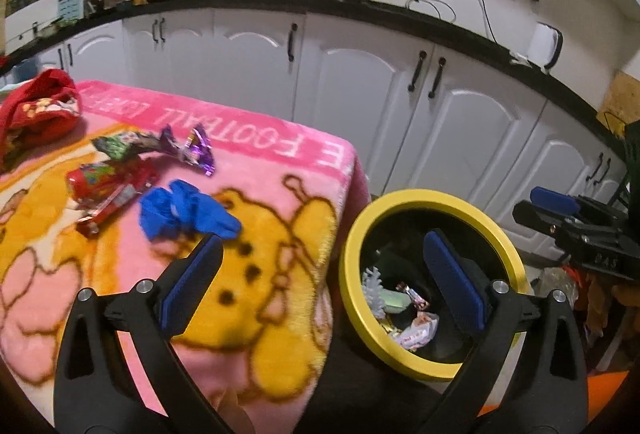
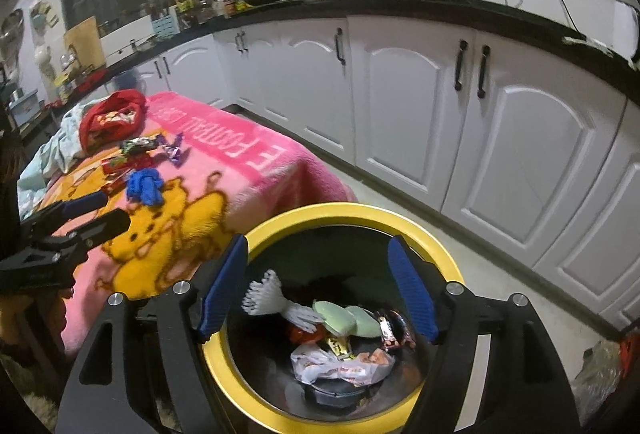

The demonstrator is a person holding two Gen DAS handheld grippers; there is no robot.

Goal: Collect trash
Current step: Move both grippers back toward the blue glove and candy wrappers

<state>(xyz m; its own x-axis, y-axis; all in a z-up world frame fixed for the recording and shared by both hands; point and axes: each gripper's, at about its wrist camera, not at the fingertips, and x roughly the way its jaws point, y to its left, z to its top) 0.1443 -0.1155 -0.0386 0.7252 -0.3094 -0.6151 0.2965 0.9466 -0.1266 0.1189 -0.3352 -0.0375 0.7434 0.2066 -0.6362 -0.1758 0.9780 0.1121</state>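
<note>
A yellow-rimmed black trash bin [image 1: 352,234] [image 2: 360,212] stands on the floor beside a table covered with a pink cartoon blanket [image 1: 280,170] [image 2: 224,170]. Wrappers and scraps [image 2: 340,350] lie inside the bin. On the blanket lie a crumpled blue glove [image 1: 184,212] [image 2: 144,186], a red wrapper [image 1: 106,186], a green wrapper [image 1: 120,146] and a purple foil wrapper [image 1: 196,150]. My left gripper [image 1: 324,262] is open and empty above the table's corner, just short of the glove. My right gripper [image 2: 318,282] is open and empty over the bin.
A red cloth bag [image 1: 38,106] [image 2: 112,114] sits at the far side of the table. White kitchen cabinets [image 1: 360,82] under a black counter with pots run behind. A bag of clutter [image 2: 600,366] lies on the floor at right.
</note>
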